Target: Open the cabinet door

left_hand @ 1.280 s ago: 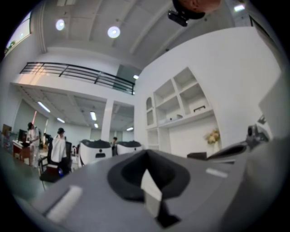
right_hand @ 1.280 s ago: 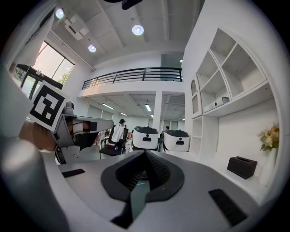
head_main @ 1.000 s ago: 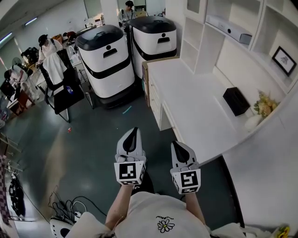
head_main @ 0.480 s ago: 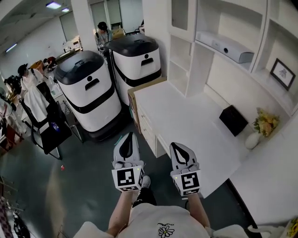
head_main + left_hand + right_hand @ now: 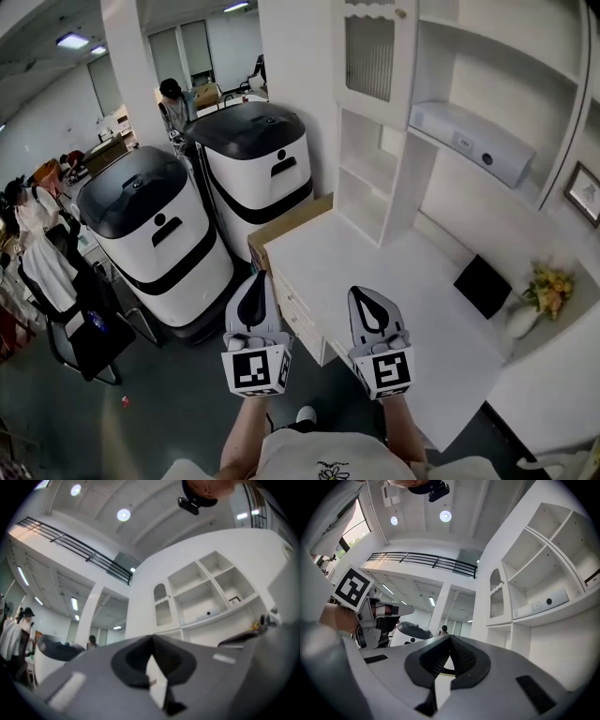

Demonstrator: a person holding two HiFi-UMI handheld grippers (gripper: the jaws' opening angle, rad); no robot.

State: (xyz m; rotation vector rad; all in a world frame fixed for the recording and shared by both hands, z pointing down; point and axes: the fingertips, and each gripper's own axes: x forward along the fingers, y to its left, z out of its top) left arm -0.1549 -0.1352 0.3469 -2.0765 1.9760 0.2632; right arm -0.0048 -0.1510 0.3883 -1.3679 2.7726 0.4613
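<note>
Left gripper (image 5: 255, 278), right gripper (image 5: 362, 294) hovering well below cabinet door (image 5: 370, 58); fingers (image 5: 461, 656) clenched, empty. Door sitting shut, desk (image 5: 403, 272) below it. Risk: clenched fingers sliding off small knob (image 5: 400, 13), door not swinging.

Ahead of your right tool (image 5: 362, 296), the cabinet door (image 5: 368, 58) carries what looks like ribbed glass; the worktop (image 5: 412, 281) beneath is smooth, matt white.

Cabinet door (image 5: 371, 58): white frame w/ ribbed glass panel, top centre of head view. Upright, shut. Small knob (image 5: 400, 13) near its upper-right corner.
</note>
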